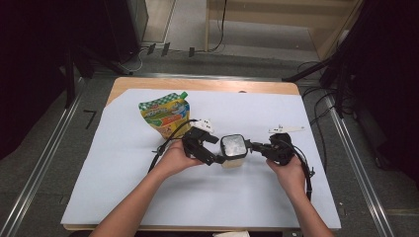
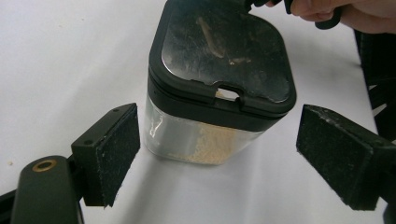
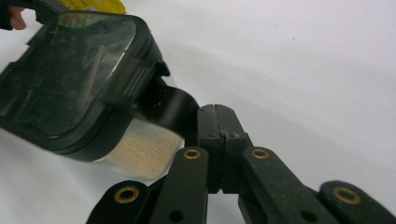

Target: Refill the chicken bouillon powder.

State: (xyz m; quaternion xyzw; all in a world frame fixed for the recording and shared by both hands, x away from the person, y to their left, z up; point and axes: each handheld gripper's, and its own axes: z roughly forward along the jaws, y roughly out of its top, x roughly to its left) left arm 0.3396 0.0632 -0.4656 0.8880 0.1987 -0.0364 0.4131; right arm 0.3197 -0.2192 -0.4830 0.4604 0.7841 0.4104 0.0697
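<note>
Two grippers flank a small clear square container with a black lid (image 1: 233, 149) mid-desk.
High view: it sits on the white sheet (image 1: 123, 173). Left gripper (image 2: 217, 158) view: jaws spread wide, empty, either side of it; pale grains fill its base. Right gripper (image 3: 215, 122) view: jaws closed on the lid's black tab (image 3: 170, 109); the container's far side is cut off.

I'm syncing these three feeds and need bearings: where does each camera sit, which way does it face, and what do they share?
High view: above the person's side, facing forward and down on the table; both forearms enter from the bottom.
Left gripper view: rides the left gripper, facing the container between its open jaws; the other hand shows farther off.
Right gripper view: rides the right gripper, its jaws shut on the lid tab.
All share the container.
</note>
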